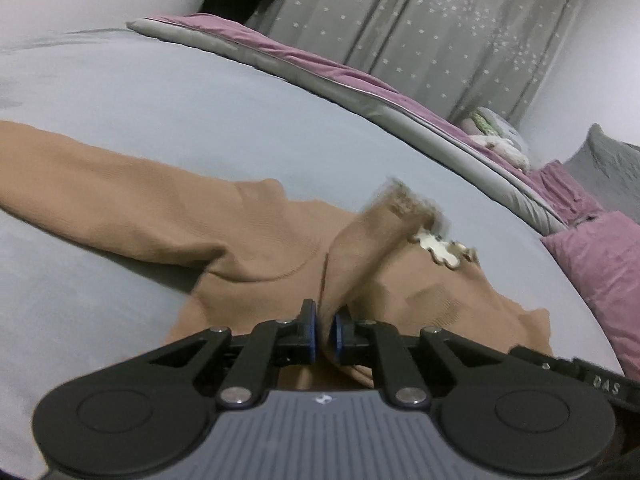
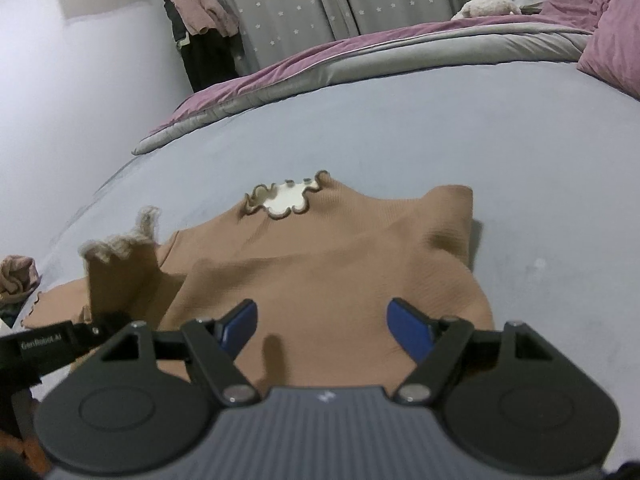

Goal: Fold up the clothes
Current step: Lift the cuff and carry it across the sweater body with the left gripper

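Currently: left gripper (image 1: pixel 325 330) pinches sleeve (image 1: pixel 372 240) of sweater (image 2: pixel 320 264); right gripper (image 2: pixel 320 328) open, idle. Next: lay sleeve across body.

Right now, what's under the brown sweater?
The brown sweater lies spread on the light blue bedsheet, which shows all around it. Whatever sits beneath its middle is covered. The left gripper pinches a lifted sleeve; the right gripper hovers open above.

left wrist: low, close, along bed | right wrist: higher, facing curtain | shared: sweater (image 1: pixel 280 248) (image 2: pixel 320 256)
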{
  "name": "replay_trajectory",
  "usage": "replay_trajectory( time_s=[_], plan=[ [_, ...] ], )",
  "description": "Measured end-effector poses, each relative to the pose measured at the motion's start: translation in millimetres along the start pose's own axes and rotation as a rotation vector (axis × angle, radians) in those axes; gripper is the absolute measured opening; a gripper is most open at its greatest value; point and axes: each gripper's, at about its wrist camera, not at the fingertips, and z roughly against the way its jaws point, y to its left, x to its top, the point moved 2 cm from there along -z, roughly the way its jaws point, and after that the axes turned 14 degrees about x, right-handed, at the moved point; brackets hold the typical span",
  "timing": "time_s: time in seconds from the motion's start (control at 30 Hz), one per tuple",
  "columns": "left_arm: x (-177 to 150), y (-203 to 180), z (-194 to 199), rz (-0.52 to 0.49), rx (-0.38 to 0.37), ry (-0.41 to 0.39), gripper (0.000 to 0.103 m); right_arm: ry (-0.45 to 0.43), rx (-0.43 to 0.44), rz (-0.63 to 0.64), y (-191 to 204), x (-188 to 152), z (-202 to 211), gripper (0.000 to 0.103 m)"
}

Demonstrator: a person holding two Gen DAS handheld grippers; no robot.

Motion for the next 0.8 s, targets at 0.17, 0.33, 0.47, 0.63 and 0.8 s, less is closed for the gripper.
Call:
replay_trajectory(
  time_s=[0.17, 0.33, 0.47, 0.63, 0.8],
  plan=[
    [12, 12, -4, 0.027, 0.008, -0.012, 0.010, 0.002, -0.002, 0.006, -1, 2, 1, 0.075],
    [18, 14, -7, 0.037, -0.019, -0.019, 0.010, -0.063, 0.015, -0.006, -7, 11, 22, 0.075],
    [21, 12, -7, 0.033, -0.037, -0.029, 0.010, -0.158, -0.008, -0.042, -26, 24, 50, 0.075],
    [27, 10, -3, 0.043, -0.055, -0.022, 0.010, -0.199, -0.020, -0.144, -53, 26, 63, 0.075],
    [33, 12, -3, 0.018, -0.077, 0.002, 0.021, -0.183, -0.011, -0.147, -56, 24, 60, 0.075]
  ],
)
